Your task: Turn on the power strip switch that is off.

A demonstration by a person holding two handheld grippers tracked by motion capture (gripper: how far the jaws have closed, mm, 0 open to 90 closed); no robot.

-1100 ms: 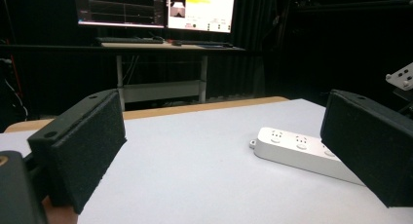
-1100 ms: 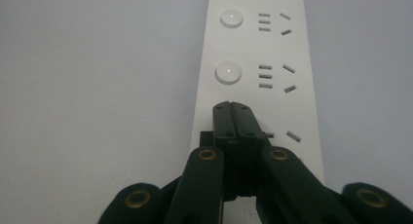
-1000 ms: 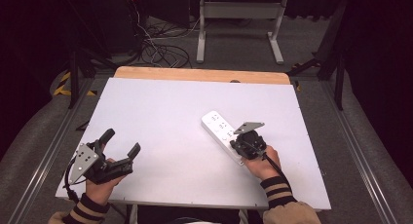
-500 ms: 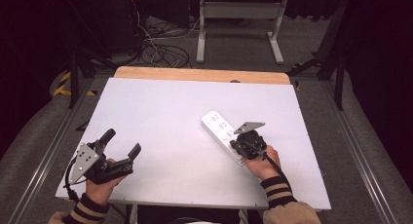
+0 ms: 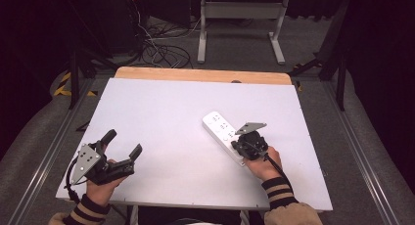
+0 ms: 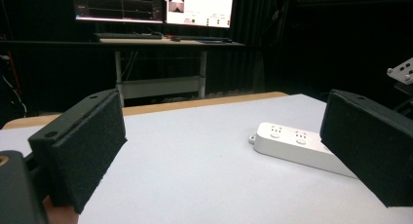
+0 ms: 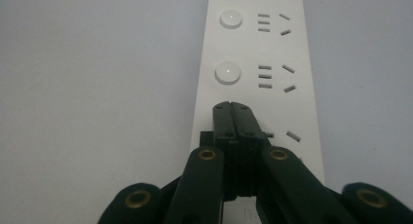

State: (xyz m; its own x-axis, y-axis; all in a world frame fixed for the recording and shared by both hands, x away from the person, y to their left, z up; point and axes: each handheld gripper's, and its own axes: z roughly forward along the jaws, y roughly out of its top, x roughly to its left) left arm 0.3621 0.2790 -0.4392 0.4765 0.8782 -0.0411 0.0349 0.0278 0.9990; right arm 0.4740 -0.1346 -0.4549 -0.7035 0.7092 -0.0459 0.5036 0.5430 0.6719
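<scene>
Two grippers work at a white table point(image 5: 161, 112). Nearest, at 7 o'clock, the left gripper point(image 5: 122, 143) rests with jaws spread, empty. At 4 o'clock the right gripper point(image 7: 237, 107), jaws pressed together, pokes a white power strip point(image 5: 222, 129) over a switch button point(image 7: 228, 73). Off-centre pressure could skid the strip. Nothing has shifted since earlier.

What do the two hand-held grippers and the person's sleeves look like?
The left hand-held gripper and the right hand-held gripper are black, each topped by a grey three-cornered plate and trailing a black cable. Brass-coloured rivets mark the linkage. The sleeves have dark-and-tan striped cuffs.
</scene>
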